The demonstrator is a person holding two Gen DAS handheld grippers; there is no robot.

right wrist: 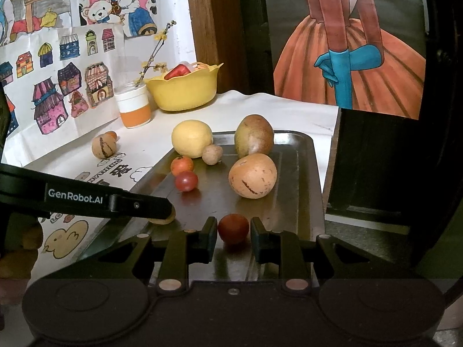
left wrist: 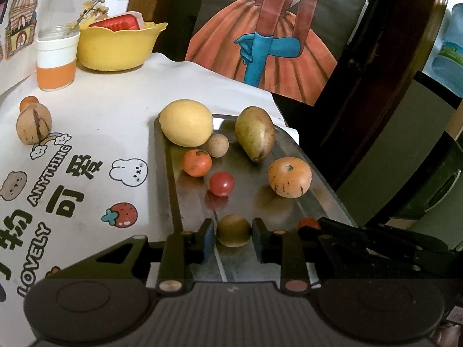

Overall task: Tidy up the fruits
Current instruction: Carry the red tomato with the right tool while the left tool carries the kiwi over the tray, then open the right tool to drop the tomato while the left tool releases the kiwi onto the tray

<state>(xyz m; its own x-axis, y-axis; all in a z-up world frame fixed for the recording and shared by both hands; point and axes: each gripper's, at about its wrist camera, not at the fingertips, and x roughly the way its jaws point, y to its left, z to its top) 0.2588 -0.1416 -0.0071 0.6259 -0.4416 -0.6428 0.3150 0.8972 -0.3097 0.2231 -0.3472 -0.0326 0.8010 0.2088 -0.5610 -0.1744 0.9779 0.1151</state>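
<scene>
Fruit lay scattered from the bench's left side to the metal tray (left wrist: 324, 199) on its right. Far left on the printed cloth (left wrist: 95, 121) sat a striped pepino (left wrist: 34, 127) with a small orange fruit (left wrist: 28, 102) just behind it, well apart from the tray; beyond them stood an orange-banded jar (left wrist: 56, 57) and a yellow bowl (left wrist: 115, 46) near the wall.

On the tray, left to right: a yellow lemon-like fruit (left wrist: 186, 123), a small tan ball (left wrist: 217, 145) touching it, a mandarin (left wrist: 197, 162), a cherry tomato (left wrist: 221, 184), a green-brown mango (left wrist: 254, 133) and a second pepino (left wrist: 289, 177).

The left gripper (left wrist: 233, 238) had its fingers parted around a small brown-green fruit (left wrist: 233, 230) — no pad clearly pressing it. To its right the other tool's black arm crossed the tray edge, half hiding a red fruit (left wrist: 309, 222).

The right wrist view showed that red fruit (right wrist: 233, 228) whole, sitting between the right gripper (right wrist: 233, 241) fingers, which stood open with gaps either side. There the left tool's arm blocked the brown-green fruit almost entirely, and the wall drawings (right wrist: 58, 86) appeared fully — cropped in the left view.
</scene>
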